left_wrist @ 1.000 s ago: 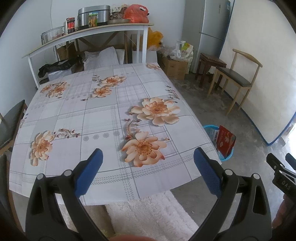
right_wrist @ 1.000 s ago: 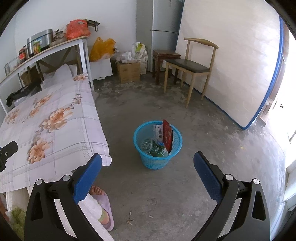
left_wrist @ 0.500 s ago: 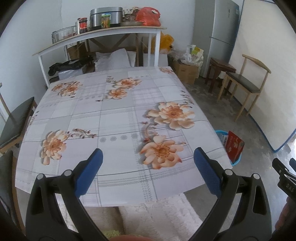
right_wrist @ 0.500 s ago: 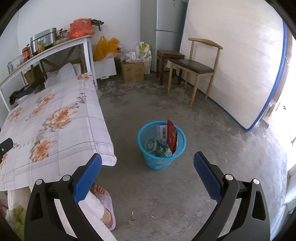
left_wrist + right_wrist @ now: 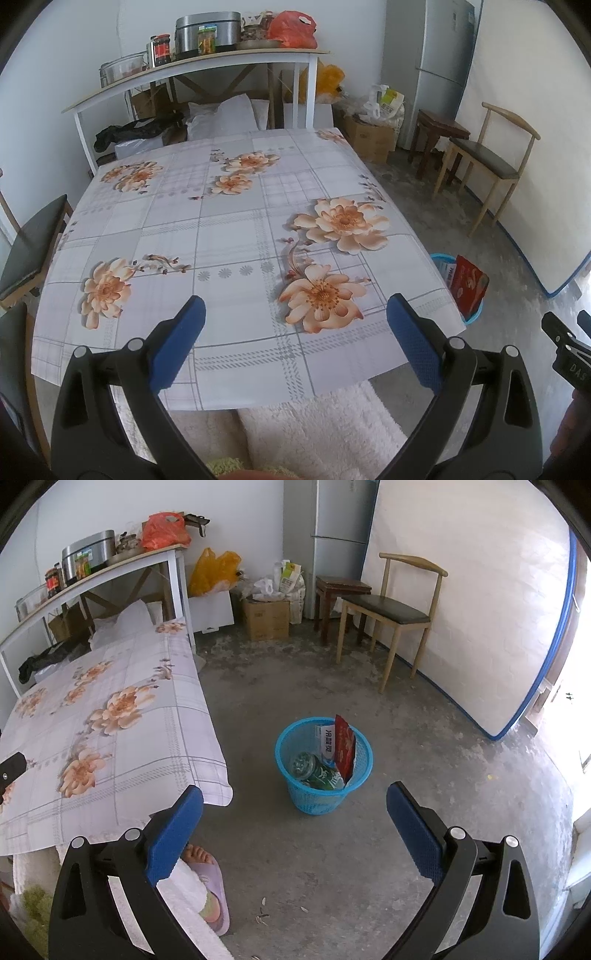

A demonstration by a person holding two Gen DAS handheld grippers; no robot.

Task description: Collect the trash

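Left wrist view: left claw (image 5: 295, 336) spread wide, empty, held over the table's near edge. Table (image 5: 229, 236) in flowered cloth; no trash visible on it. Blue basket (image 5: 474, 314) on the floor beyond the table's near right corner, partly hidden.

Right wrist view: right claw (image 5: 294, 819) spread wide, empty, above the floor. Basket (image 5: 321, 794) straight ahead between its fingers, holding a red packet (image 5: 344, 746) upright and a green bottle (image 5: 317, 773). Right claw judged nearer the basket; seed husks (image 5: 264, 915) lie on the floor below.

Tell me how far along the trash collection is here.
Looks nearly done: the blue basket on the floor holds a red packet, a bottle and a carton. The left gripper and right gripper are open and empty. Tablecloth shows no trash.
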